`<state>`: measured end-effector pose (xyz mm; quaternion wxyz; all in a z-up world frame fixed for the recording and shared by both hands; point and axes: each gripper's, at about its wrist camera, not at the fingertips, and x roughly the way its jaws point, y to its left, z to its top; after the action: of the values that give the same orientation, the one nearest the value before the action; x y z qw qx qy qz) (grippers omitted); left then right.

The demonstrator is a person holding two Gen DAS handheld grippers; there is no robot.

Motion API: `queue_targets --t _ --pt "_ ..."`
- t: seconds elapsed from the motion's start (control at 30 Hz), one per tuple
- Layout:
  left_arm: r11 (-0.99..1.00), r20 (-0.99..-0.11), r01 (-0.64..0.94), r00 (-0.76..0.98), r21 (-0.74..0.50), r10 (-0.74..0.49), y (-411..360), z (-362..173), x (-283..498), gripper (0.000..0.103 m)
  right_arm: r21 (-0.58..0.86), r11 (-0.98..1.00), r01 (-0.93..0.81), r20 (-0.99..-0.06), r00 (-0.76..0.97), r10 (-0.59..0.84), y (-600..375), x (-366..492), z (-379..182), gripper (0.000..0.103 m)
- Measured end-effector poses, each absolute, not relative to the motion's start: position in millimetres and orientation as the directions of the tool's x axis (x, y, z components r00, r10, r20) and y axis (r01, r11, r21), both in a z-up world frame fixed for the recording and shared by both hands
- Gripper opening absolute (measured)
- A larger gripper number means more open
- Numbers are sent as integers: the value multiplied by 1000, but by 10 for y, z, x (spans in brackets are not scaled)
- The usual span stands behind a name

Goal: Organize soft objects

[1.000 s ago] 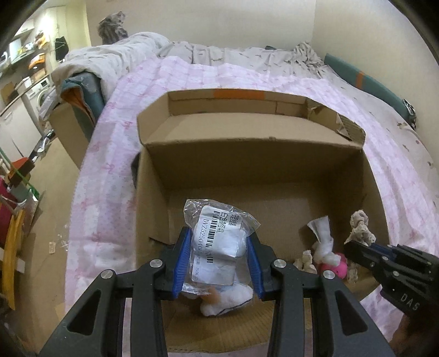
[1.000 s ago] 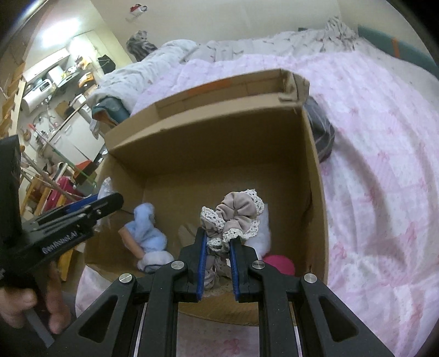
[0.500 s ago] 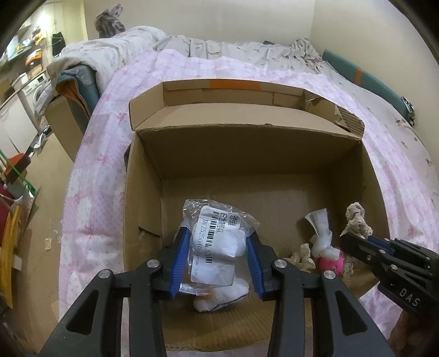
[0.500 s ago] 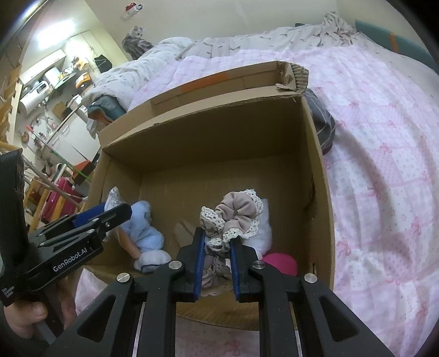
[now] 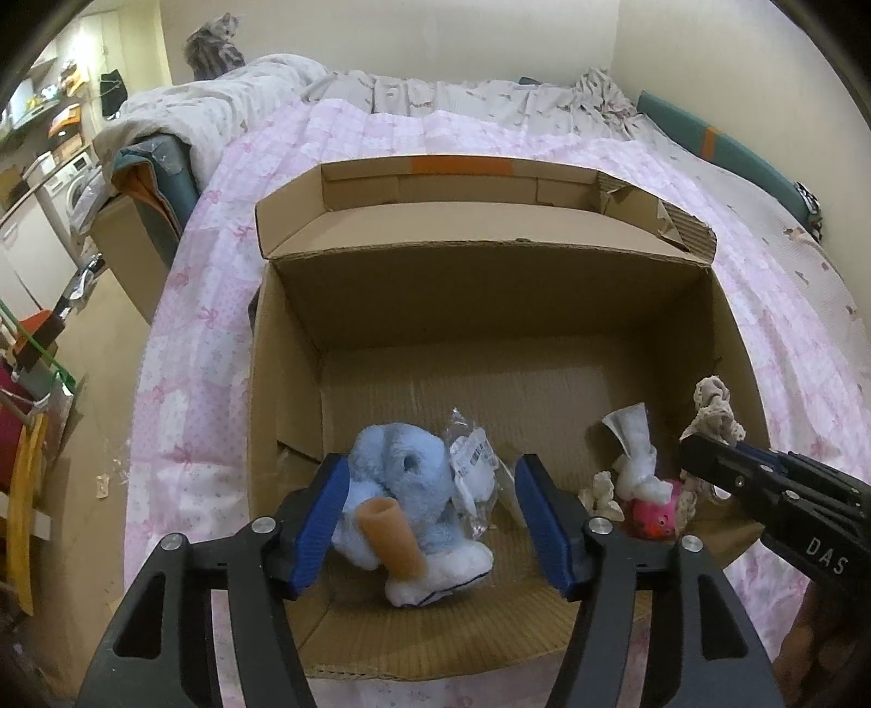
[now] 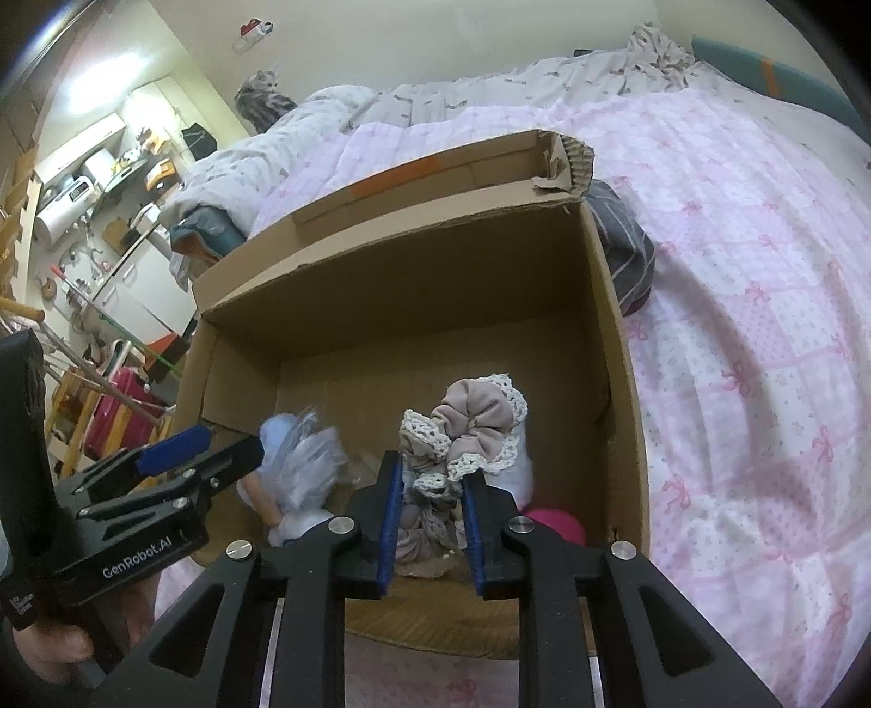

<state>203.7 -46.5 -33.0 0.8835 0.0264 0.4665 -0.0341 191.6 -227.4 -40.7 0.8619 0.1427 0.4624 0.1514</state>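
Note:
An open cardboard box (image 5: 283, 414) lies on the pink quilt. My left gripper (image 5: 433, 468) hangs over its near left corner with its jaws opening and nothing pressed between the pads. Below it a clear plastic packet (image 5: 473, 463) rests on a blue plush toy (image 5: 397, 463). In the right wrist view my right gripper (image 6: 430, 474) has its jaws opening a little, but its pads still hold a beige lace-edged scrunchie (image 6: 473, 419) above the box's right side. A pink toy (image 5: 653, 517) and a white cloth piece (image 5: 634, 452) lie under it.
The pink quilt (image 5: 789, 327) surrounds the box. A dark striped cloth (image 6: 626, 256) lies against the box's right wall. A grey cat (image 5: 212, 41) sits on the duvet at the far end. Left of the bed are the floor, another box (image 5: 125, 256) and clutter.
My left jaws have spread wide, and the plastic packet has dropped from them onto the blue plush toy. My right jaws have parted slightly, with the scrunchie still between them.

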Motion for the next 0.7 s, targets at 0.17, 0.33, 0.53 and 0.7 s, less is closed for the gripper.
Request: queue_targets --t 0.17,0.33,0.53,0.7 --pt "997 -819 74 573 14 -31 -432 -304 2025 60 386 913 -135 -752 527 396 -2277 1909 -407 22" --pt "998 -794 47 608 36 1 -397 -227 1990 60 389 912 -129 -745 538 394 -2296 1908 -385 45" --pt "999 -757 38 653 28 -4 -364 -95 1929 60 388 913 -125 -723 574 385 -2332 1885 -326 69" --pt "999 -746 27 666 20 -3 -332 -11 1877 60 372 921 -119 -690 628 360 -2385 1848 -207 80"
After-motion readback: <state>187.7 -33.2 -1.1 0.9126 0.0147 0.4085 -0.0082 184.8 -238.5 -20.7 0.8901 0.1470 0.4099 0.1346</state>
